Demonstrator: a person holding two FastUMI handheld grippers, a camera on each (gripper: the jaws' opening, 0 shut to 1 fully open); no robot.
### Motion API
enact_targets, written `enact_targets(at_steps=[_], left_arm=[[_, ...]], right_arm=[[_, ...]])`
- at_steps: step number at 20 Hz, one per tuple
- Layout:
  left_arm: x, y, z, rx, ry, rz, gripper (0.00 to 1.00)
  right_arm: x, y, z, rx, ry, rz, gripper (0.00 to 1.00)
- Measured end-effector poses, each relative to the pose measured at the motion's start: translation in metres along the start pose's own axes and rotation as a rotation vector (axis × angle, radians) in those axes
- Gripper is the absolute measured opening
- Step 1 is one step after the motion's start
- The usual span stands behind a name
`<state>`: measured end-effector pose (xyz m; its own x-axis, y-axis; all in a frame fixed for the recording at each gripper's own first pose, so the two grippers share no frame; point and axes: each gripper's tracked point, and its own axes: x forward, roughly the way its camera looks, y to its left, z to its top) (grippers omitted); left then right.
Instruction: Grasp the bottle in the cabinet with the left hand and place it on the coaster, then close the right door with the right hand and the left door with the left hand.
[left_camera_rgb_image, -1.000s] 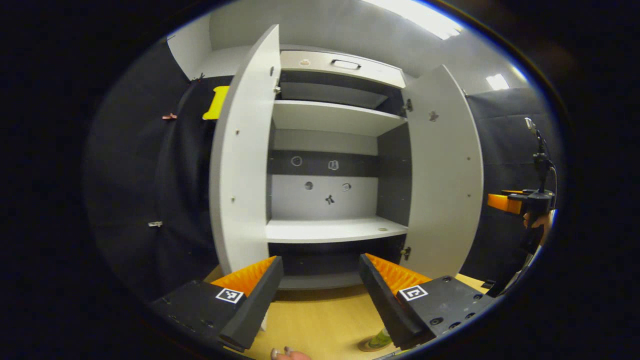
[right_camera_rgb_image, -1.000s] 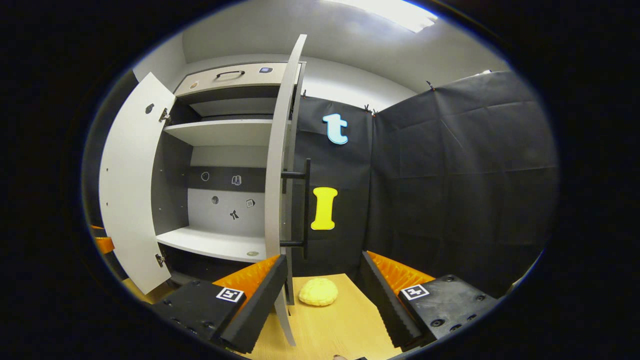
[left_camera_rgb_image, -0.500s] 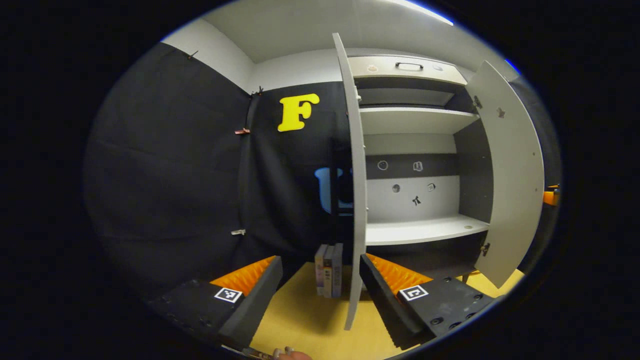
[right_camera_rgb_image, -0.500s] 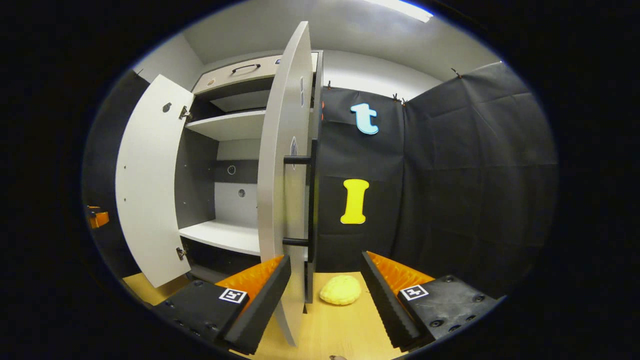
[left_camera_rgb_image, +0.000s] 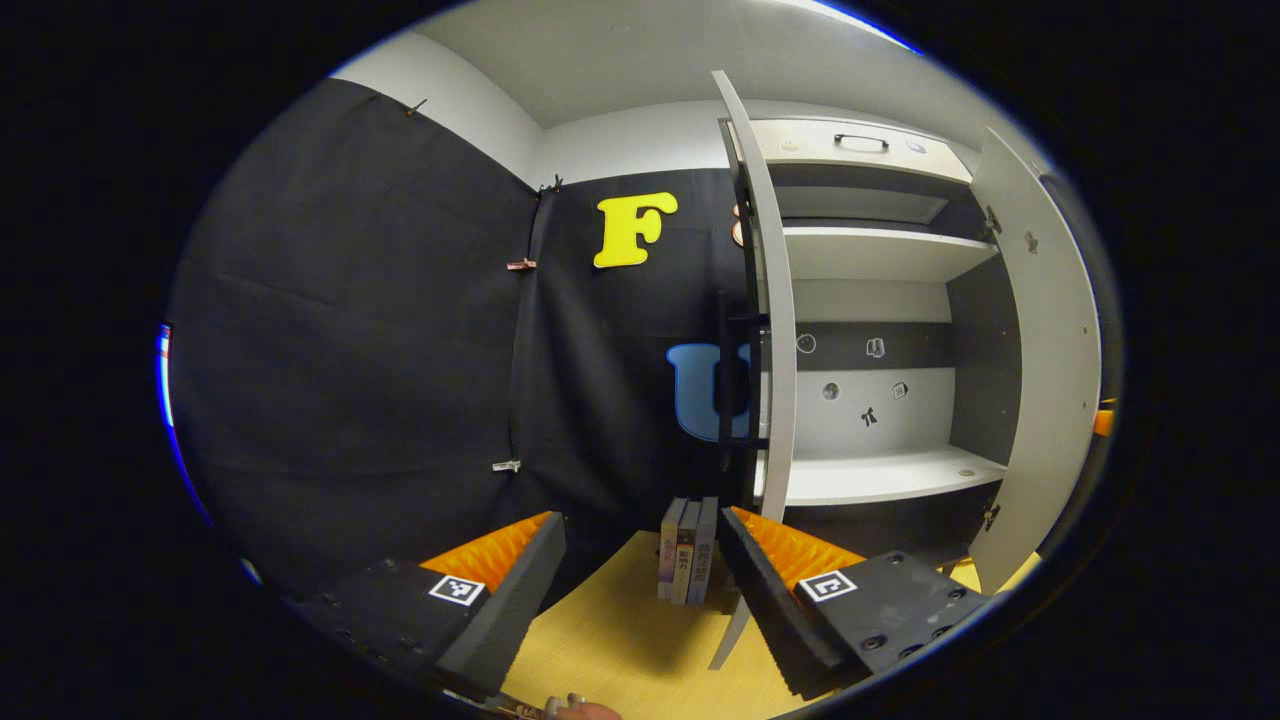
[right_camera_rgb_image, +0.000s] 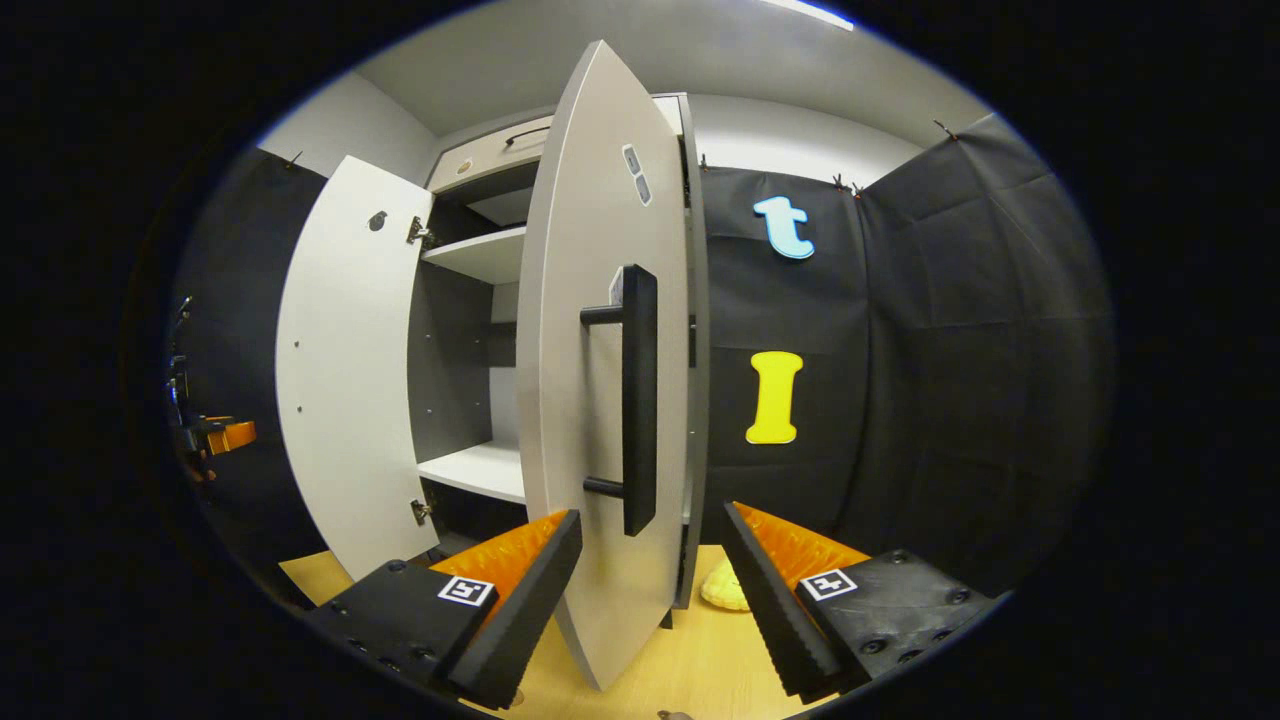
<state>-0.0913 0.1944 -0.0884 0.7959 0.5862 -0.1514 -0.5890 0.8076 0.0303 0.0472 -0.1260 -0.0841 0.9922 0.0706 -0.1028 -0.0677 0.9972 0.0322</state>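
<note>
1. While both doors stand open, right hand-held gripper (right_camera_rgb_image: 648, 600), released, faces right door (right_camera_rgb_image: 600, 400) just ahead.
2. Left hand-held gripper (left_camera_rgb_image: 640, 600), released, empty beside left door (left_camera_rgb_image: 775, 330).
3. Step judged: door closing; bottle's whereabouts cannot be told.
4. Next: push right door shut.

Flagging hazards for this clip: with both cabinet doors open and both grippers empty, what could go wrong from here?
The right door stands edge-on between the right gripper's spread fingers; its edge could jam there. The left door stands just off the left gripper, with upright books beside it that a sweep might topple.
</note>
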Motion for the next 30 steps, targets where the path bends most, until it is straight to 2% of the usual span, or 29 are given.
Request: enact_targets(at_steps=[8, 12, 15, 19, 24, 28, 30], left_arm=[[-0.016, 0.014, -0.020, -0.026, 0.061, 0.050, 0.98], [-0.016, 0.021, -0.015, -0.026, 0.059, 0.060, 0.98], [-0.006, 0.014, -0.008, -0.022, 0.046, 0.036, 0.98], [0.019, -0.003, 0.000, -0.003, 0.019, -0.037, 0.99], [0.055, -0.015, 0.012, 0.006, -0.022, -0.111, 0.98], [0.064, -0.029, 0.014, 0.003, -0.037, -0.171, 0.99], [0.063, -0.034, 0.014, 0.044, -0.034, -0.184, 0.92]], right_arm=[[0.073, 0.079, -0.009, 0.043, -0.007, 0.130, 0.95], [0.115, 0.112, -0.017, 0.023, 0.009, 0.158, 0.96], [0.104, 0.110, -0.011, 0.023, 0.001, 0.153, 0.96], [0.072, 0.091, -0.012, 0.023, 0.019, 0.112, 0.98], [0.037, 0.066, -0.011, -0.023, 0.031, 0.033, 0.98], [0.016, 0.049, -0.012, -0.019, 0.039, -0.033, 0.98], [0.011, 0.044, -0.016, -0.013, 0.047, -0.050, 0.98]])
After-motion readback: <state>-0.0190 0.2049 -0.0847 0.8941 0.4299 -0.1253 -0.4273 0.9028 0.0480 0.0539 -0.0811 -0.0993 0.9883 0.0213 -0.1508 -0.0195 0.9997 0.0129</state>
